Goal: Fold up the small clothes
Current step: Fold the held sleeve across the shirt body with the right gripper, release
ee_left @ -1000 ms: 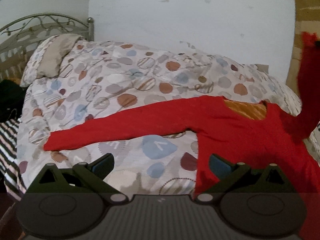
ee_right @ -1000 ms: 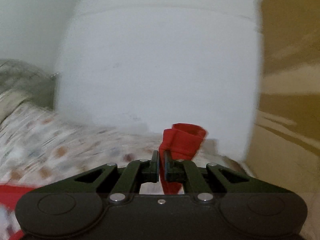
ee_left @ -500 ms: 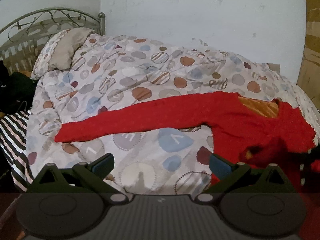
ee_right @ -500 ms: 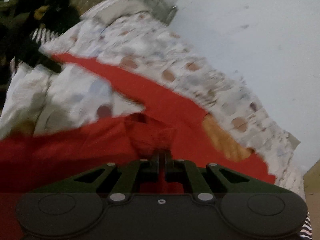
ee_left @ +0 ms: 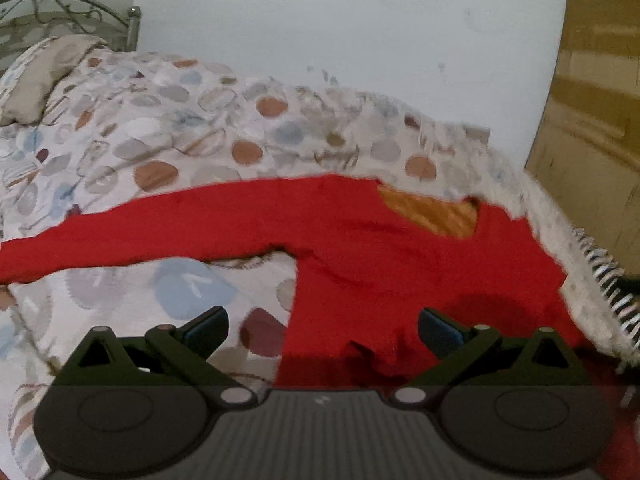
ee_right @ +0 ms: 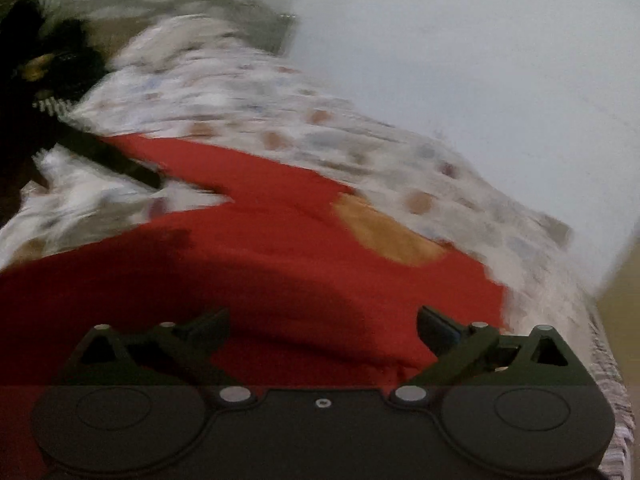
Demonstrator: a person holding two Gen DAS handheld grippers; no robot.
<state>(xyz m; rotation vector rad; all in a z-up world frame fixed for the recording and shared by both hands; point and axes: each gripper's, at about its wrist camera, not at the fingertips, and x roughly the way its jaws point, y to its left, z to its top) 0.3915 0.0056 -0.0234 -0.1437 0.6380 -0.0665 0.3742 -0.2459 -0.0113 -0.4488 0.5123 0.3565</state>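
Observation:
A red long-sleeved top (ee_left: pixel 400 248) lies flat on the spotted duvet (ee_left: pixel 180 132), its orange lining (ee_left: pixel 432 212) showing at the neck. One sleeve (ee_left: pixel 140 228) stretches out to the left. My left gripper (ee_left: pixel 320 316) is open just above the top's left side edge, holding nothing. In the blurred right wrist view the top (ee_right: pixel 280 240) fills the foreground. My right gripper (ee_right: pixel 322 316) hovers low over its body, jaws opening wide. The cloth lies below them and nothing is pinched. The other sleeve appears folded in over the body.
A metal headboard (ee_left: pixel 60 8) and a pillow (ee_left: pixel 44 76) are at the far left. A white wall runs behind the bed, with wooden furniture (ee_left: pixel 600 100) on the right. Striped cloth (ee_left: pixel 608 280) hangs at the bed's right edge. Dark clothes (ee_right: pixel 52 60) are piled near the headboard.
My right gripper came down from high up with the red sleeve pinched, brought it over the top's body, then opened and let it go. My left gripper shifted right, closer to the top.

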